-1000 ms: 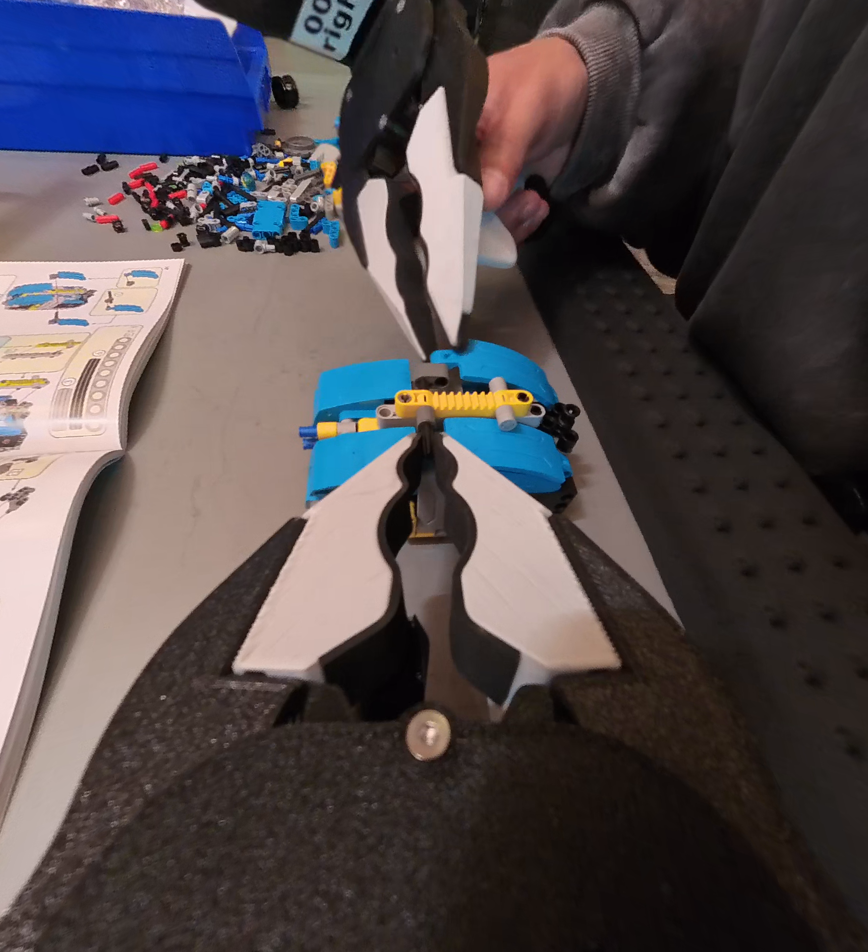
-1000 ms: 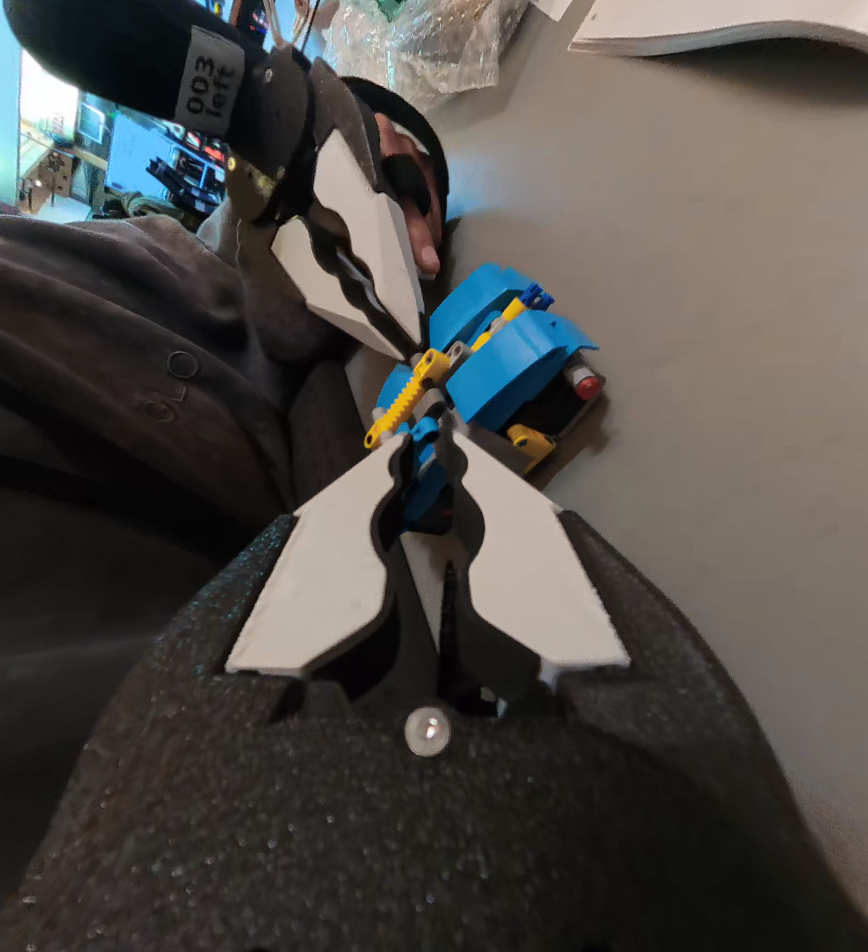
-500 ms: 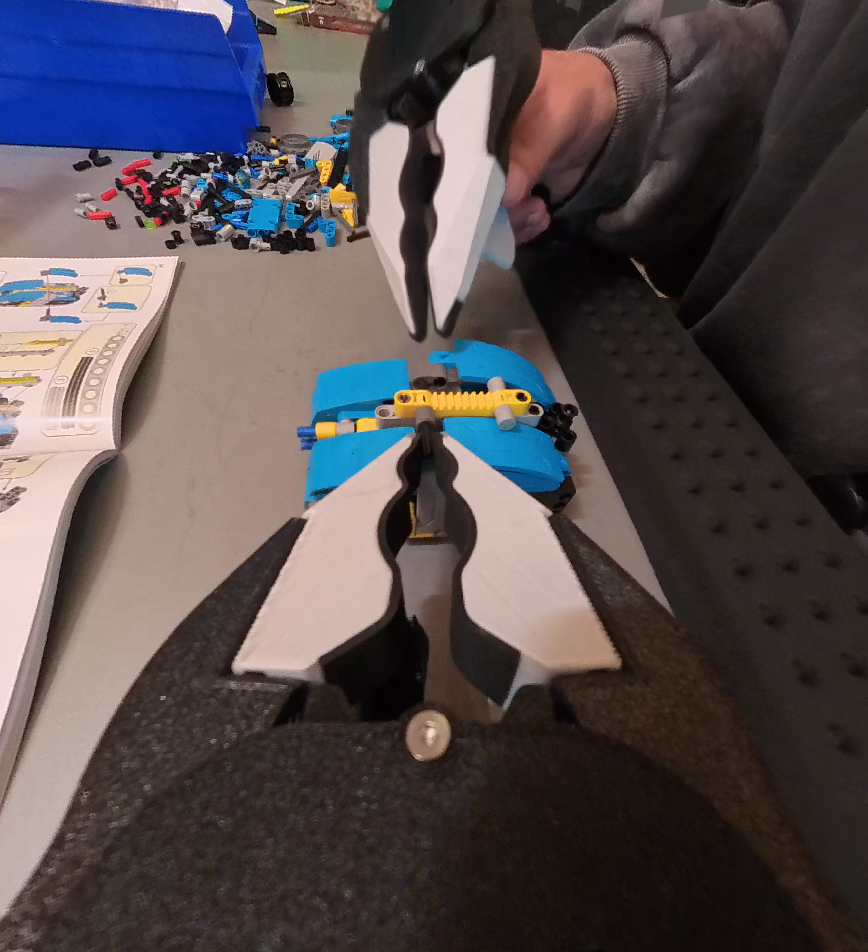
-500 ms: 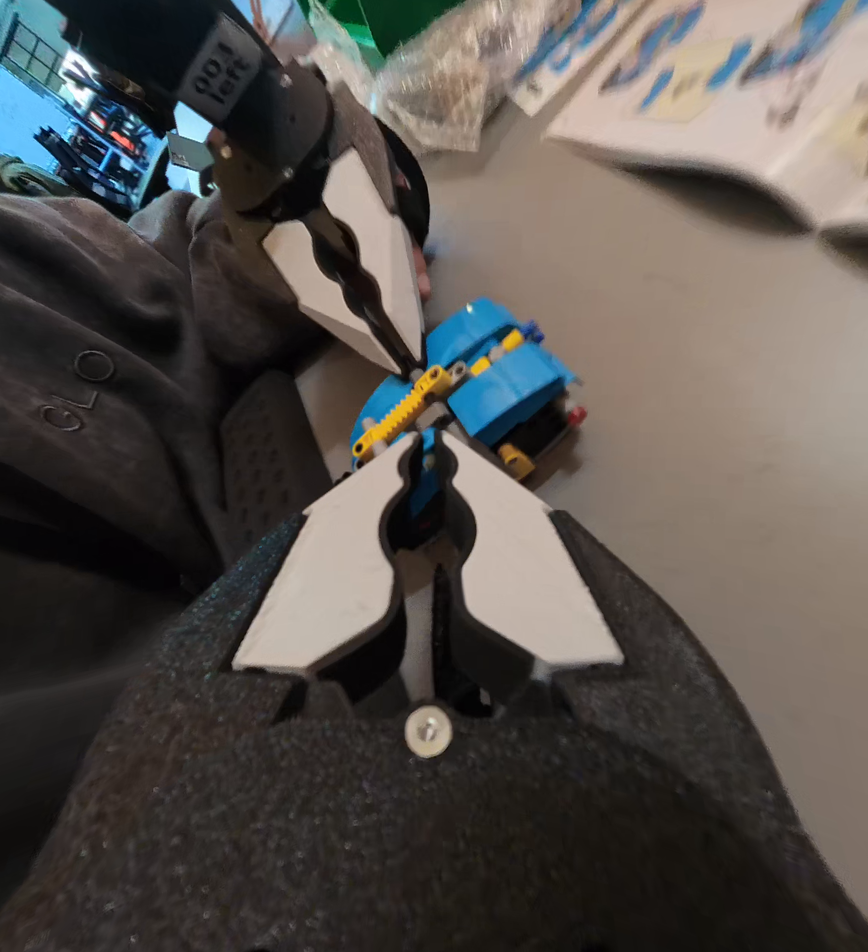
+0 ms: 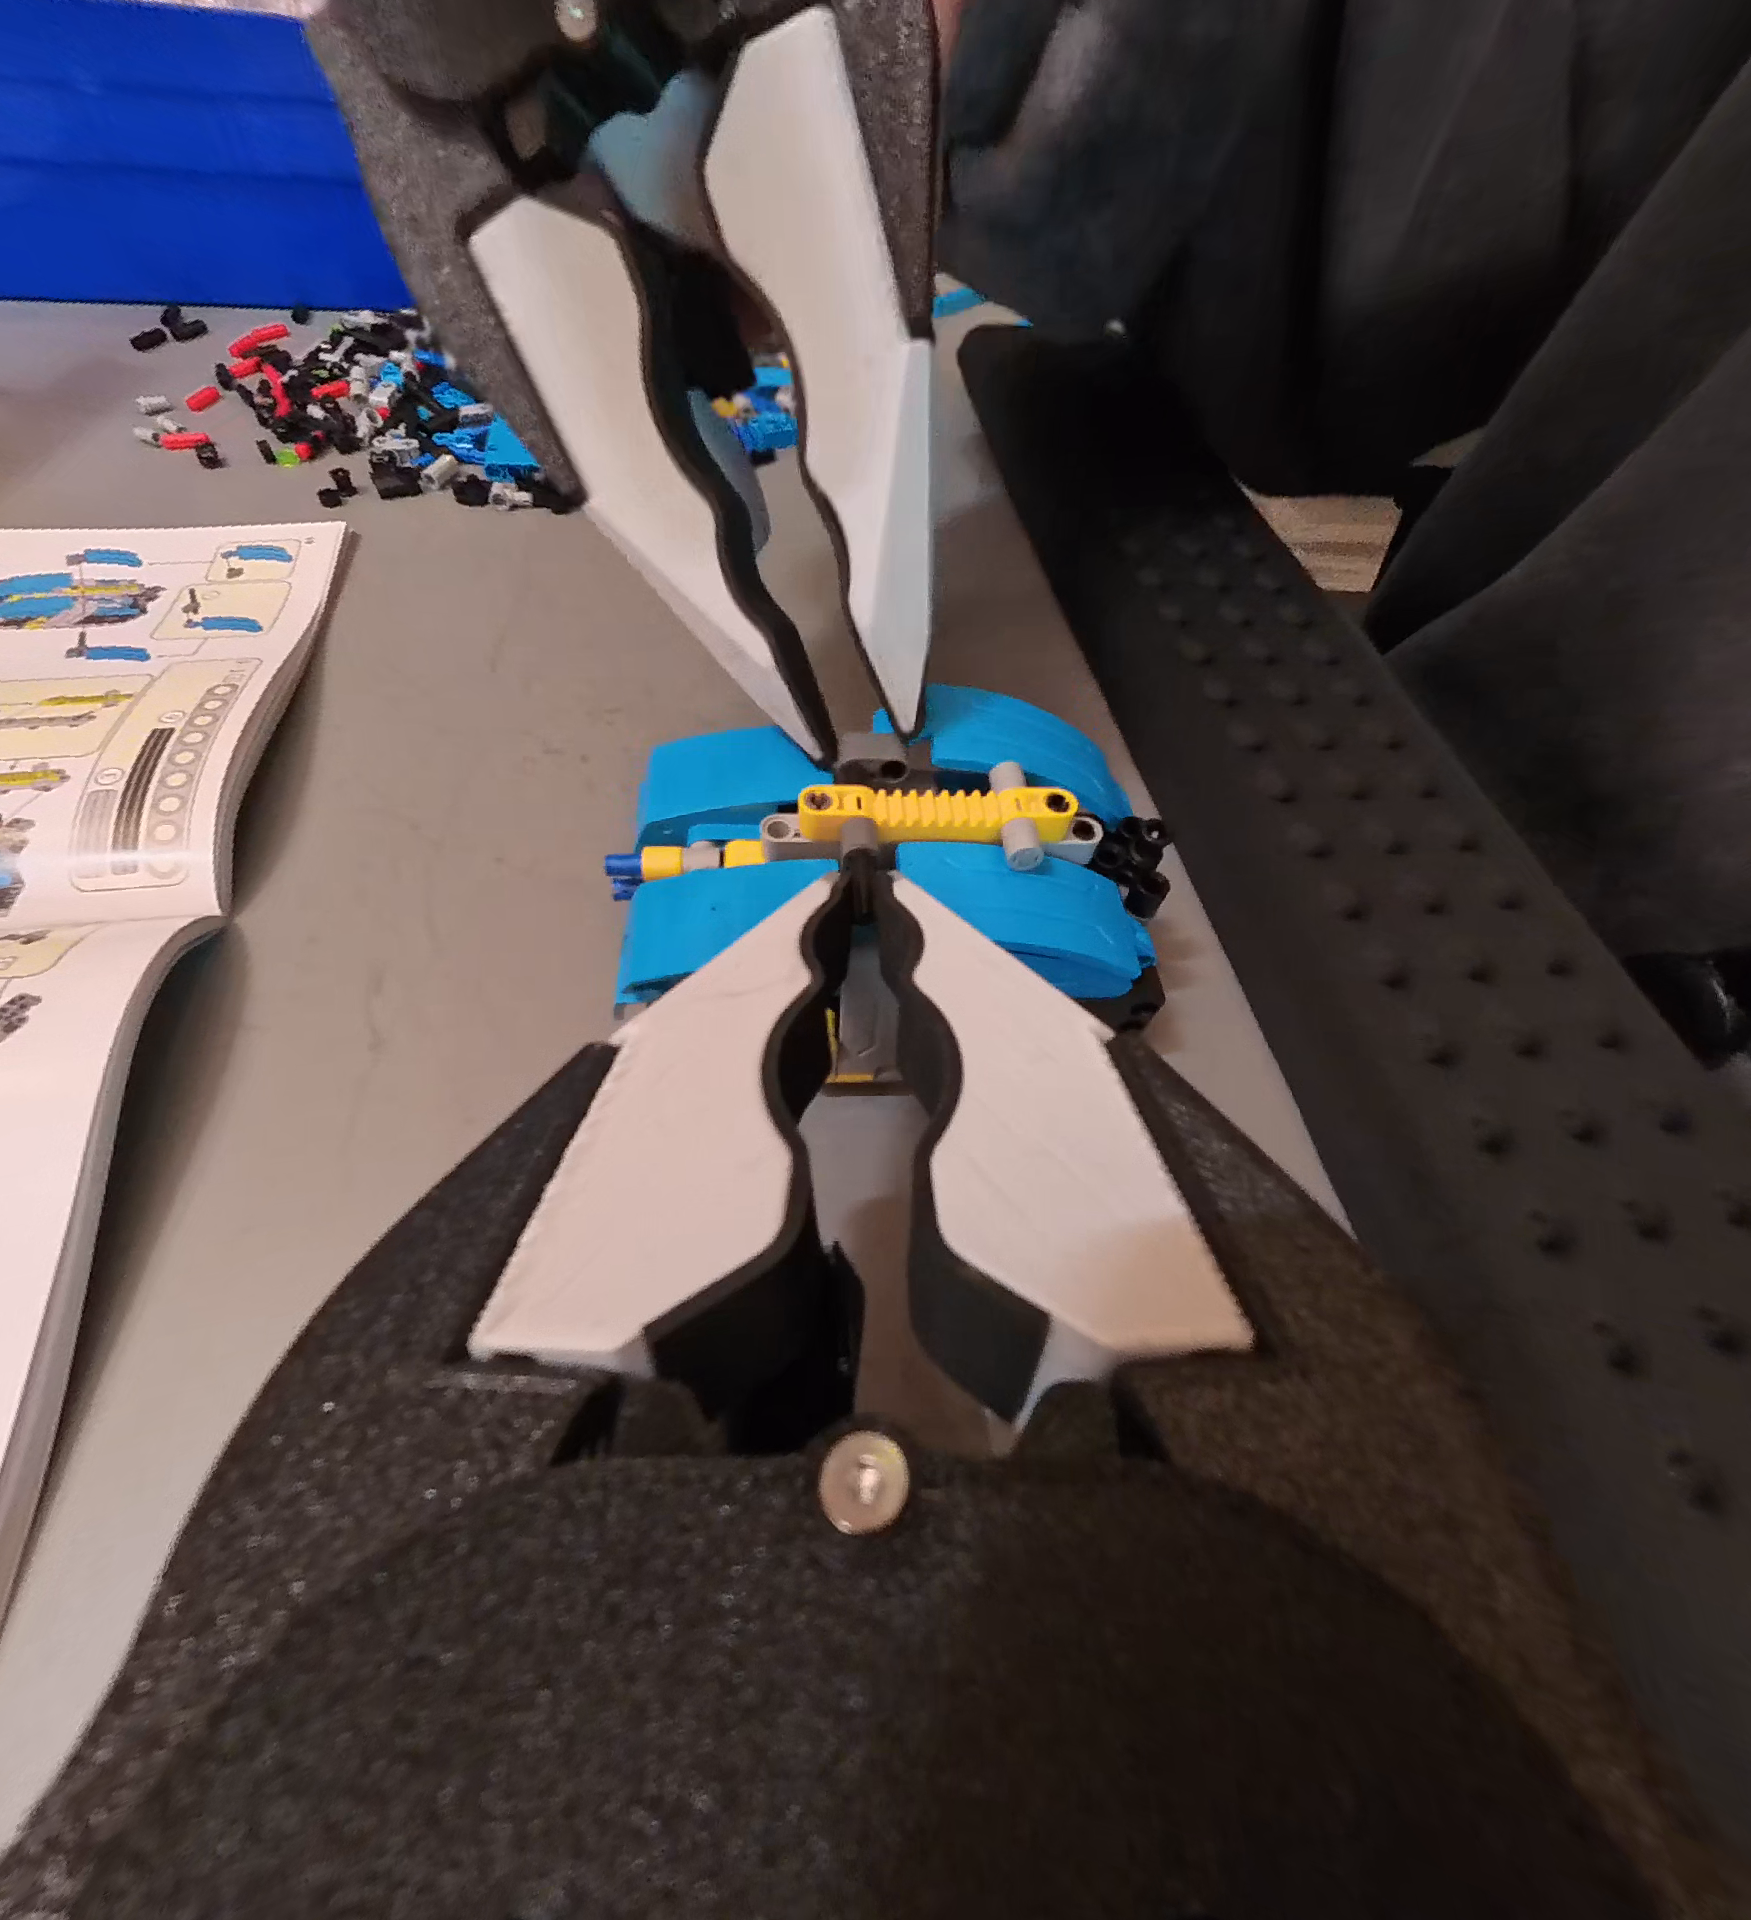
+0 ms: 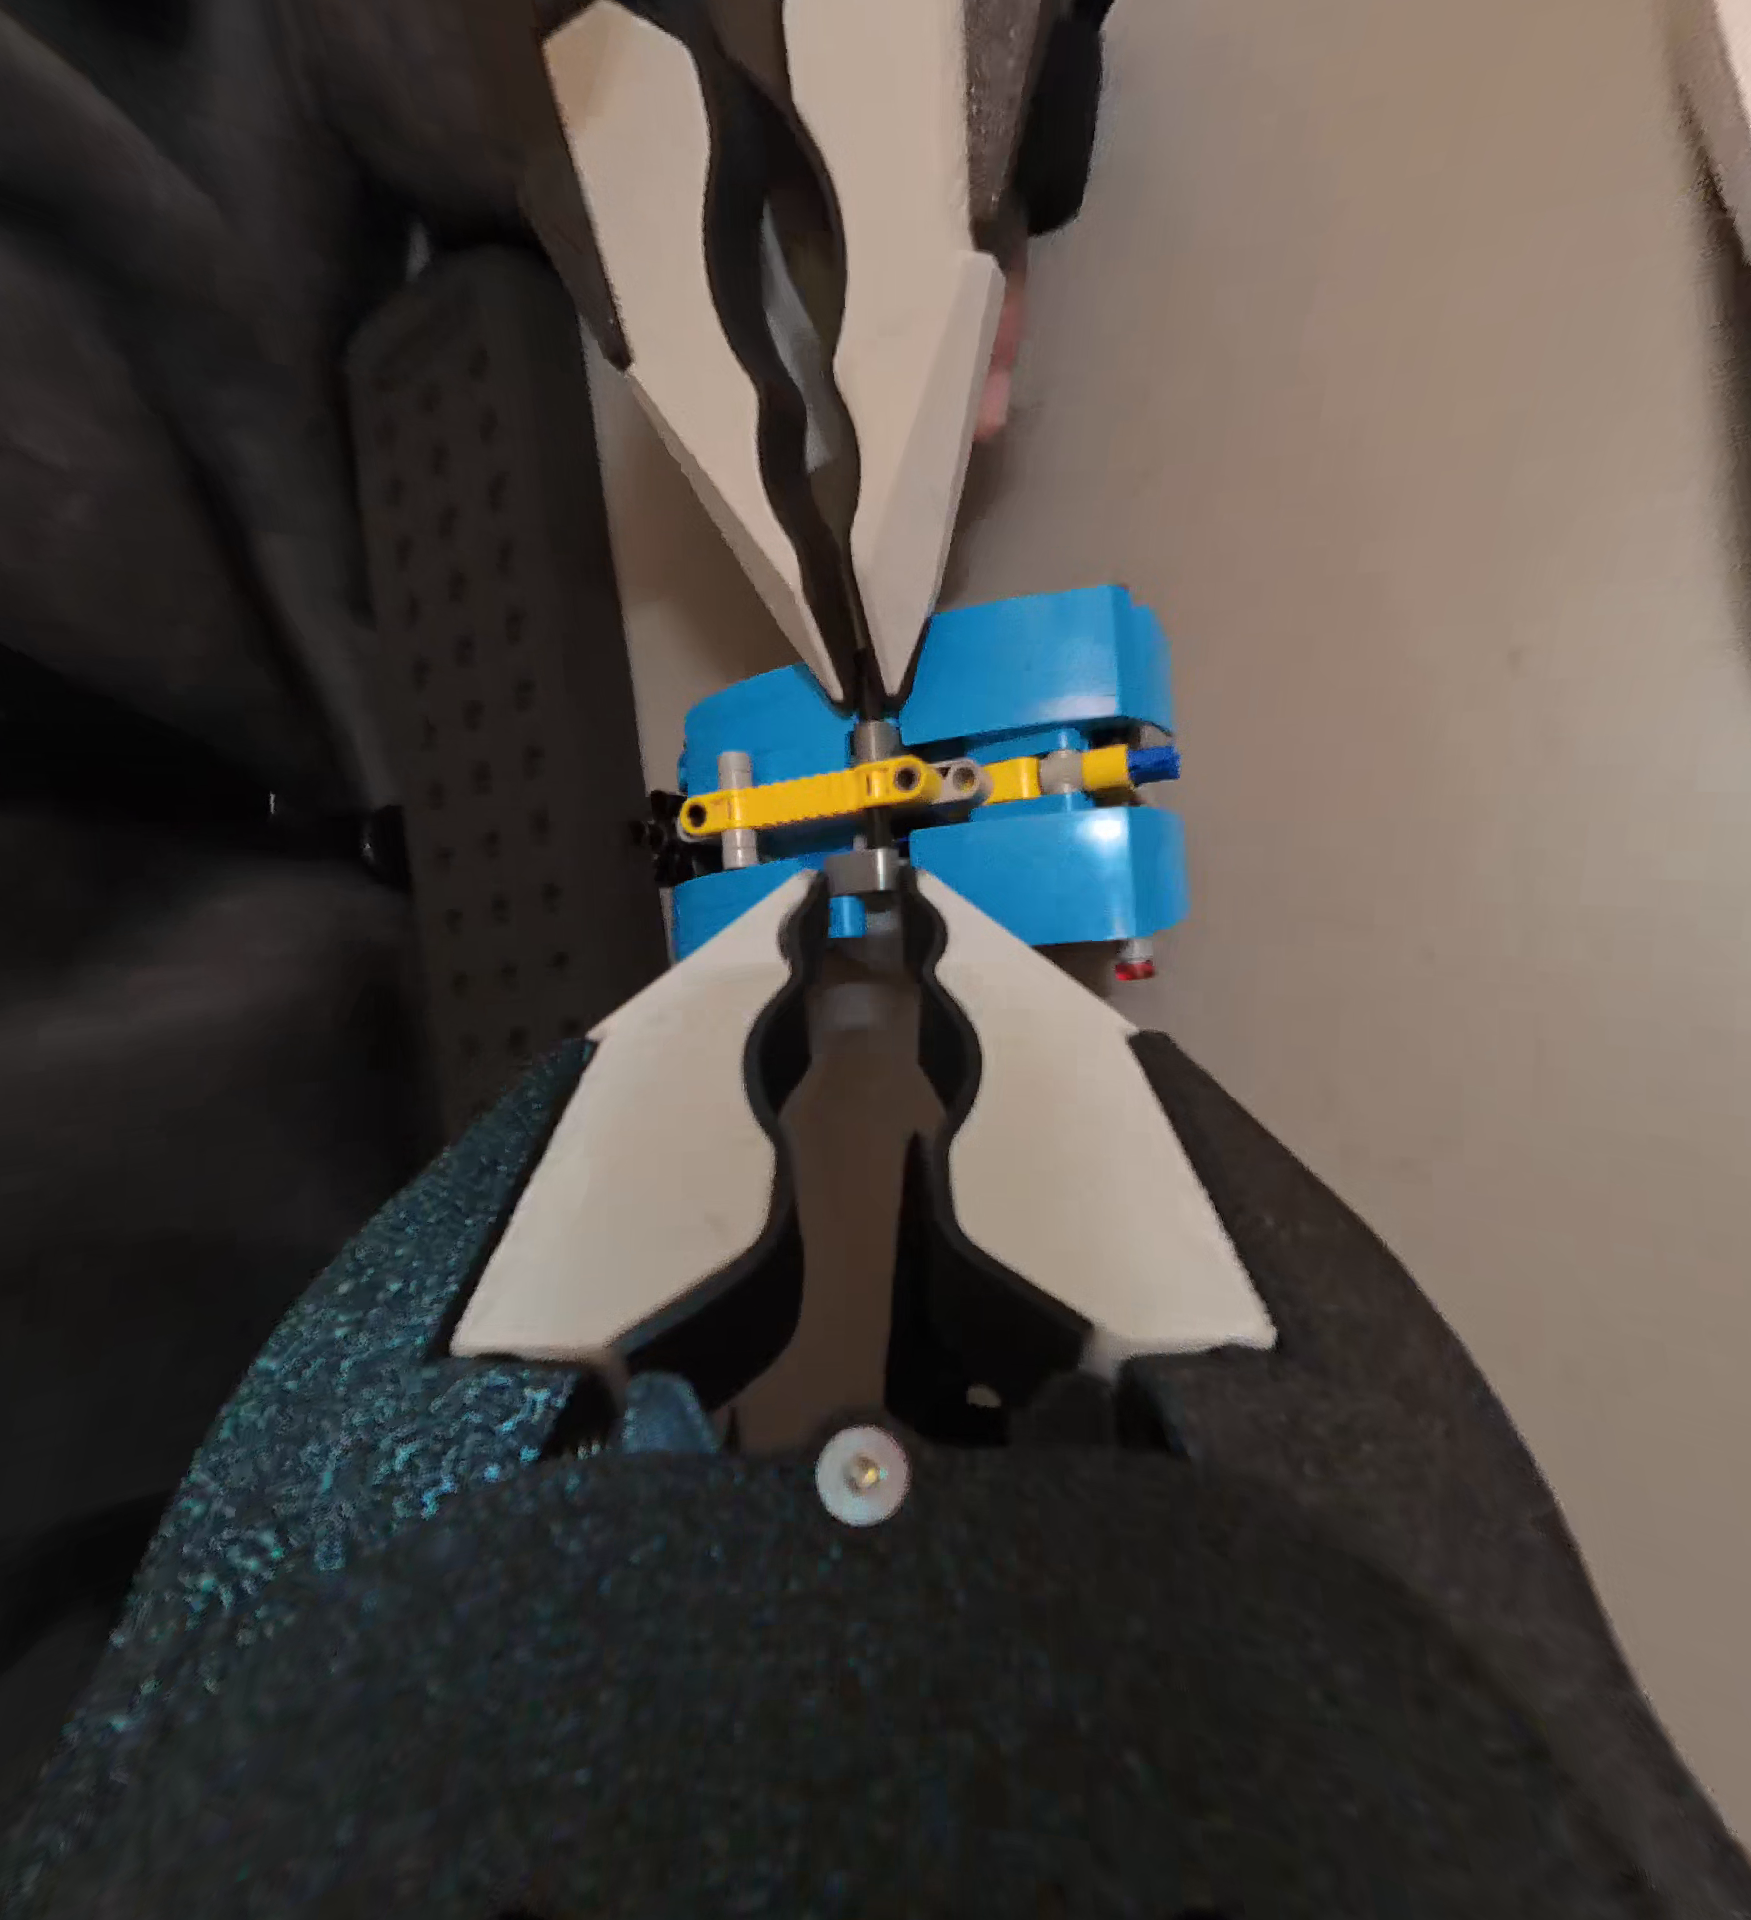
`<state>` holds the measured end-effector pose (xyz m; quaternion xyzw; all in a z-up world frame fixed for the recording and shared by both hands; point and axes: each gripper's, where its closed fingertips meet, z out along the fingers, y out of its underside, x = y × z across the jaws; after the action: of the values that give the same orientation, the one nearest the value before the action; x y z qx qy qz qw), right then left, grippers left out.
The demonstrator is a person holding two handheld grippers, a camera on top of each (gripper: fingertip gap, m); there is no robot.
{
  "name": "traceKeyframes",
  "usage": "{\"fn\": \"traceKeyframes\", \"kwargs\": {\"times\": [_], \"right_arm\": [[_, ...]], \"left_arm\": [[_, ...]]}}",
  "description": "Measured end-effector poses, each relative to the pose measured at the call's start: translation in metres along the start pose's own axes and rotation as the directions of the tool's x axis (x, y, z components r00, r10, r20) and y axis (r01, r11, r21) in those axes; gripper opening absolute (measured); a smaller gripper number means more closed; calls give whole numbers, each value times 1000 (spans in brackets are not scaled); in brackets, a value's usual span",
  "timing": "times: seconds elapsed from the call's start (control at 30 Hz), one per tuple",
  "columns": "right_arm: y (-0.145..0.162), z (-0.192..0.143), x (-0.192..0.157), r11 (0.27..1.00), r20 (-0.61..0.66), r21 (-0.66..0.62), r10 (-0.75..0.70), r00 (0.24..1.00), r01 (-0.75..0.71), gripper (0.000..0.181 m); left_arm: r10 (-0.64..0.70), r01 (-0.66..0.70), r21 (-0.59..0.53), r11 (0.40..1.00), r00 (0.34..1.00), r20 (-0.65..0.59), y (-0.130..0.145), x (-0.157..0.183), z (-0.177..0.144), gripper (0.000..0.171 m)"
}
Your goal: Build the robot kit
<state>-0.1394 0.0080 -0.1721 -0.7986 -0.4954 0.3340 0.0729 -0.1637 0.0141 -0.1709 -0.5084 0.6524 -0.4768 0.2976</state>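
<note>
A small brick model with blue curved panels and a yellow toothed rack lies on the grey table near its right edge. My left gripper is shut on a thin black axle that sticks out of the model's near side. My right gripper comes down from the far side, its tips closed on a grey connector on the model. In the right wrist view the right gripper pinches that grey connector on the model, and the left gripper faces it.
An open instruction booklet lies at the left. A pile of loose small pieces lies at the back, in front of a blue bin. A black perforated surface and a person's dark clothing border the table's right edge. My two grippers' fingertips are within a few centimetres of each other.
The right gripper lifted off the model, then came back down and much closer, squarely opposite the left gripper, onto the grey connector. The left gripper and the model have stayed put.
</note>
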Motion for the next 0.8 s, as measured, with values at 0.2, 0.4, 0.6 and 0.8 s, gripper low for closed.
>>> {"fn": "traceKeyframes", "kwargs": {"times": [0.2,0.4,0.6,0.8], "right_arm": [[0,2,-1,989,57,-150,5,998,4,11],[3,4,-6,969,145,-243,73,987,-36,10],[4,5,-7,958,-70,-274,-111,991,88,10],[3,6,-6,966,-241,-231,-176,954,120,11]], "left_arm": [[4,-4,-1,1000,1000,-1,0,1,0,4],[25,-25,-1,1000,1000,2,0,4,2,4],[32,-32,-1,999,999,9,0,4,2,4],[16,-16,2,1000,1000,0,-1,4,2,4]]}}
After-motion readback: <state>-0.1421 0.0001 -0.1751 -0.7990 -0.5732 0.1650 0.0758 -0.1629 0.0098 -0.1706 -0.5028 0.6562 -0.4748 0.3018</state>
